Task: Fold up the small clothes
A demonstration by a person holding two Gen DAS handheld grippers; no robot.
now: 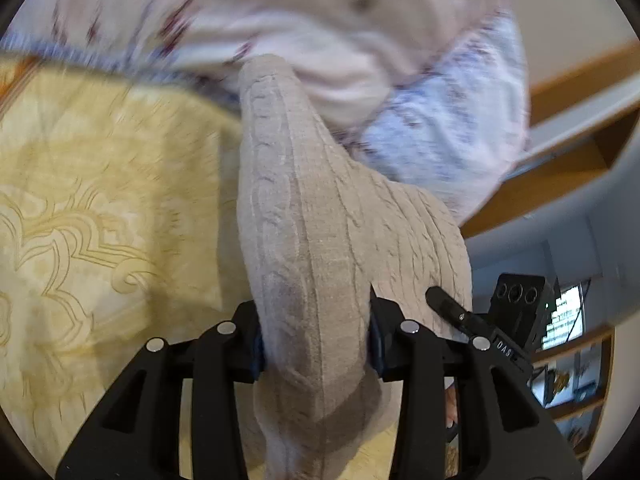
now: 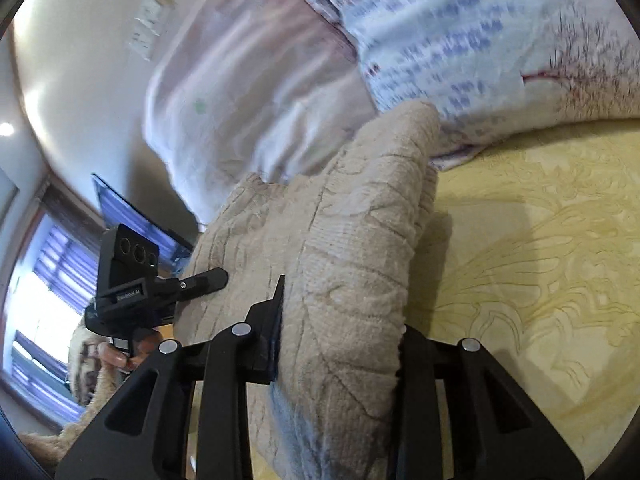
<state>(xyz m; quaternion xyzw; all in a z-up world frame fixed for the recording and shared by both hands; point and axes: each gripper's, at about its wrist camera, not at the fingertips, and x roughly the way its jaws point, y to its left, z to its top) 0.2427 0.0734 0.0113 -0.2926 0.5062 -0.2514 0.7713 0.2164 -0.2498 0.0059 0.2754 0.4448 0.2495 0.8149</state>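
Beige knit garment point(image 1: 320, 216) held up between both grippers, above the yellow bedspread point(image 1: 100, 200).

The left gripper point(image 1: 316, 344) and right gripper point(image 2: 340, 344) each have fingers clenched on a bunched edge, probably to stretch it flat before folding. Open bedspread lies beneath; the heaped floral duvet point(image 2: 460, 40) crowds the far edge, though blur hides the garment's outline.

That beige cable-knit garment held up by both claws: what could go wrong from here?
1. The beige cable-knit garment is bunched thick in the left claw and right claw; a layer might slip out.
2. It hangs close to the pale floral duvet and could drag it.
3. It may land creased on the yellow patterned bedspread.
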